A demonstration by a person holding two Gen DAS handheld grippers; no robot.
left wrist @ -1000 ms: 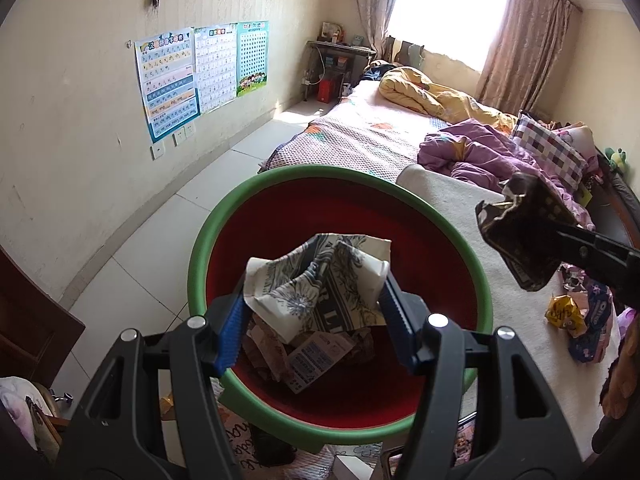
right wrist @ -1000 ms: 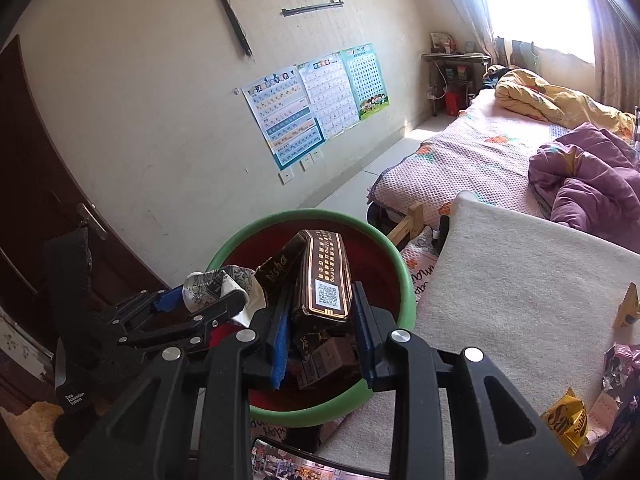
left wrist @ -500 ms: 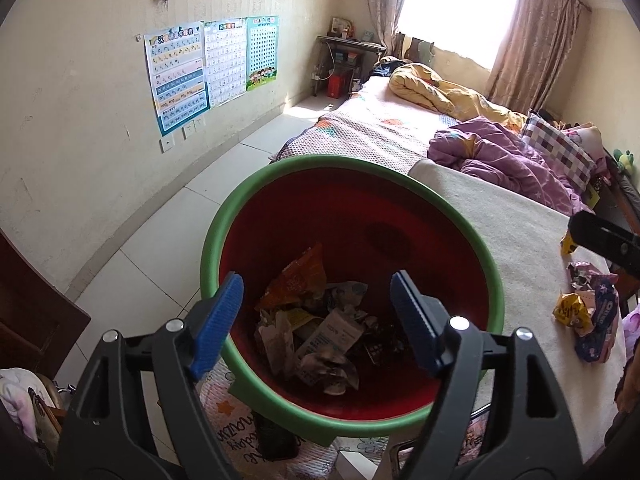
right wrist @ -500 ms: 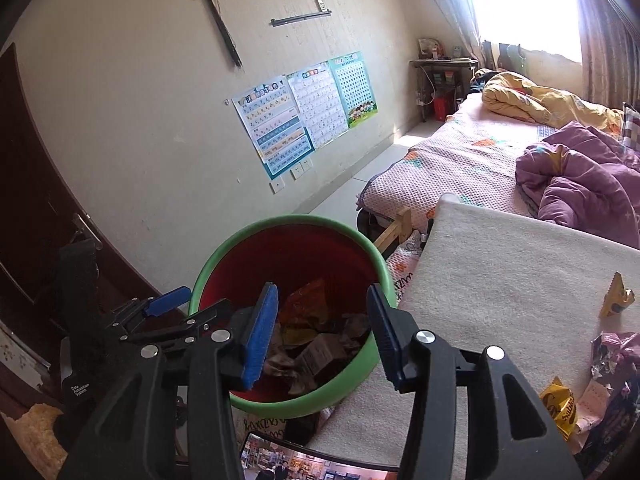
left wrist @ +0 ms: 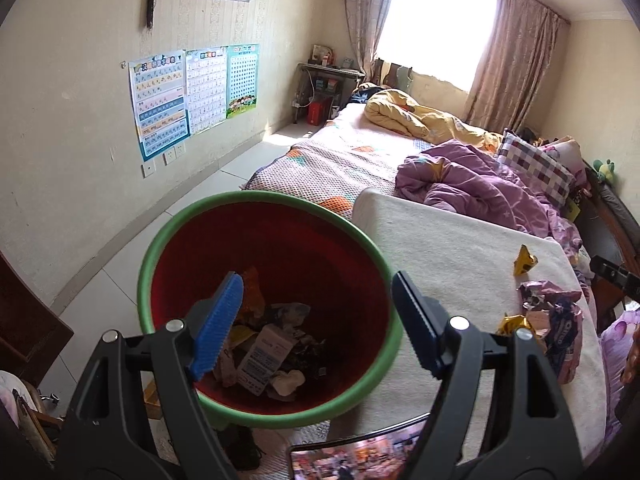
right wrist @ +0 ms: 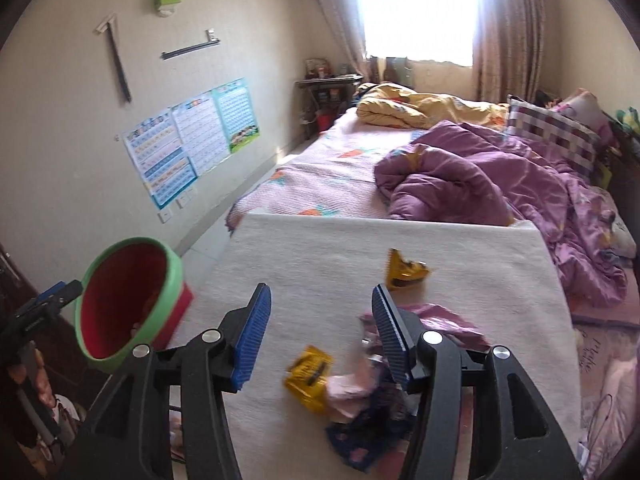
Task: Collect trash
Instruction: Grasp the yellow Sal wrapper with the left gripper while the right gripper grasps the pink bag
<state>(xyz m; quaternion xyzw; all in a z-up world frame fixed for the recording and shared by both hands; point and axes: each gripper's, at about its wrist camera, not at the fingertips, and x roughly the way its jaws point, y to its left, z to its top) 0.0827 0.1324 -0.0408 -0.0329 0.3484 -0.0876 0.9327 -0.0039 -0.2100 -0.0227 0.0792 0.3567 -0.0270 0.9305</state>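
My left gripper's (left wrist: 316, 320) fingers stand apart and empty over the bin (left wrist: 256, 300); my right gripper (right wrist: 320, 328), jaws just opening, hangs empty above blurred, probably snack, wrappers (right wrist: 360, 396).

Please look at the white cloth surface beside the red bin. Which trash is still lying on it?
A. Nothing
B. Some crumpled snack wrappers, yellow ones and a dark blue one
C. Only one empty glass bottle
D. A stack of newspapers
B: yellow wrappers and a dark blue wrapper lie on the white cloth, outside the red bin.
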